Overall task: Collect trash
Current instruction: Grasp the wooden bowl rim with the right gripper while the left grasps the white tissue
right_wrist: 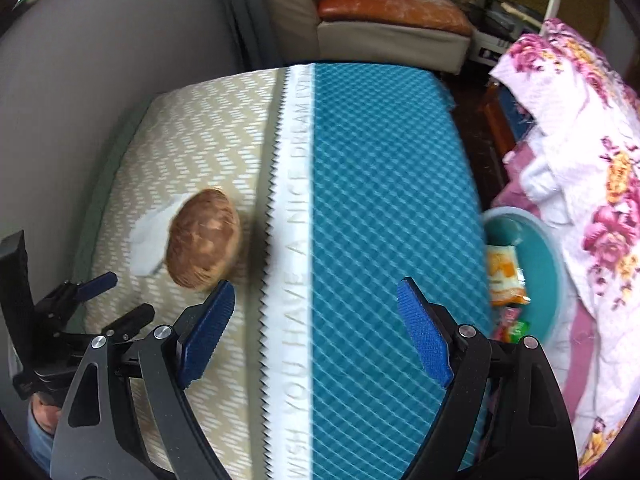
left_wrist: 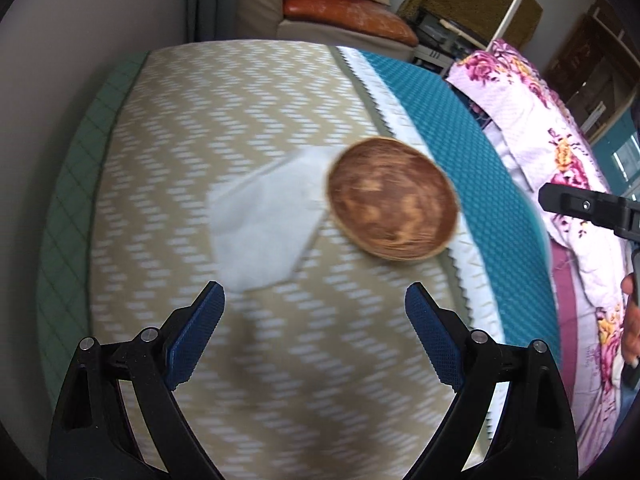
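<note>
A bed (right_wrist: 360, 168) fills both views, its cover split into a beige chevron panel (left_wrist: 240, 120) and a teal quilted panel (right_wrist: 380, 200) by a white saw-toothed strip printed with lettering (right_wrist: 292, 240); a wall bounds the bed on the beige side, and a heap of floral bedding (right_wrist: 580, 160) crowds the teal side. Beside the bed's teal edge, partly hidden by it, sits a teal basin (right_wrist: 548, 256) already holding an orange packet (right_wrist: 502, 276) and other bright wrappers, so it is judged to be the collecting vessel. The task's things still on the bed are a white sheet of paper (left_wrist: 260, 216), lying flat on the chevron panel, and a brown coconut-shell bowl (left_wrist: 392, 200) just beside it, overlapping the paper's corner and near the white strip. The step in hand appears to be the approach to this pair. The left gripper (left_wrist: 316, 316) hangs above the chevron panel with jaws spread and nothing between them, the paper's near corner just ahead of its left pad; the right gripper (right_wrist: 316, 312) is likewise spread and empty over the white strip and teal panel. The next move calls for a low, pinching grasp, since flat paper offers only its edges. Open room lies across the teal panel toward the basin.
</note>
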`<state>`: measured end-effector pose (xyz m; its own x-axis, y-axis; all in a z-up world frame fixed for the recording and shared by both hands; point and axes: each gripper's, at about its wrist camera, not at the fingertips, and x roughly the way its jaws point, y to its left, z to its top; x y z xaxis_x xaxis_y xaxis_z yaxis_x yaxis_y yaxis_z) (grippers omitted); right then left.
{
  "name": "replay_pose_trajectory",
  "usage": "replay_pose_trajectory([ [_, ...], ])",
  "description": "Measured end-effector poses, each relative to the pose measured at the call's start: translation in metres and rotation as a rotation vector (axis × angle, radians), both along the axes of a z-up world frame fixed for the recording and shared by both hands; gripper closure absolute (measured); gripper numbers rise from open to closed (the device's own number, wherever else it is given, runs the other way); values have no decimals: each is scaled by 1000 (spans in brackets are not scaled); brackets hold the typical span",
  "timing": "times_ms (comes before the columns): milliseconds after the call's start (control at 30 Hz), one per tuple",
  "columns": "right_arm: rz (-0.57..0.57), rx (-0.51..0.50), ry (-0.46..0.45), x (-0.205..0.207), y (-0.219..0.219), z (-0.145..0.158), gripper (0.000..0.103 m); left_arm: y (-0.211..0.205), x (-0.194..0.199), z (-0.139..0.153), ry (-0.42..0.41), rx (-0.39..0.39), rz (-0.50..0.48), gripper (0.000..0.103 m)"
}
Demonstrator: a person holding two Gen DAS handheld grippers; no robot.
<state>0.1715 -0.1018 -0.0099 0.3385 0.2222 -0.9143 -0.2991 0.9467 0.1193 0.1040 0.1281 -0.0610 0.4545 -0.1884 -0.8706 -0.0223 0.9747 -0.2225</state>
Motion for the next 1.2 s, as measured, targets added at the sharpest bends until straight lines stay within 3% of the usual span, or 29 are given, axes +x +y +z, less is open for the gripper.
replay_pose_trajectory([
  [33,18,14,14,4,8,-4,24,4,1,-1,0,7,-1,11],
  [100,40,38,50,12,21,-11,40,14,4,-5,0,10,-2,11],
  [167,48,48,68,17,27,-16,48,22,8,-9,1,-2,1,11],
  [300,55,58,93,26,45,-27,60,31,15,-18,13,15,-13,11],
  [433,61,57,120,34,59,-42,64,32,22,-24,27,35,-46,11],
  [533,63,73,144,39,64,-53,74,31,31,-28,33,63,-62,11],
  [600,71,83,161,41,68,-61,90,30,34,-30,36,80,-74,11],
  [700,93,84,141,42,71,-63,97,25,46,-32,39,112,-100,11],
  [1067,36,72,51,44,36,-38,99,0,67,-39,54,219,-196,10],
  [1200,33,86,43,43,20,-33,98,-8,70,-33,36,219,-180,41],
])
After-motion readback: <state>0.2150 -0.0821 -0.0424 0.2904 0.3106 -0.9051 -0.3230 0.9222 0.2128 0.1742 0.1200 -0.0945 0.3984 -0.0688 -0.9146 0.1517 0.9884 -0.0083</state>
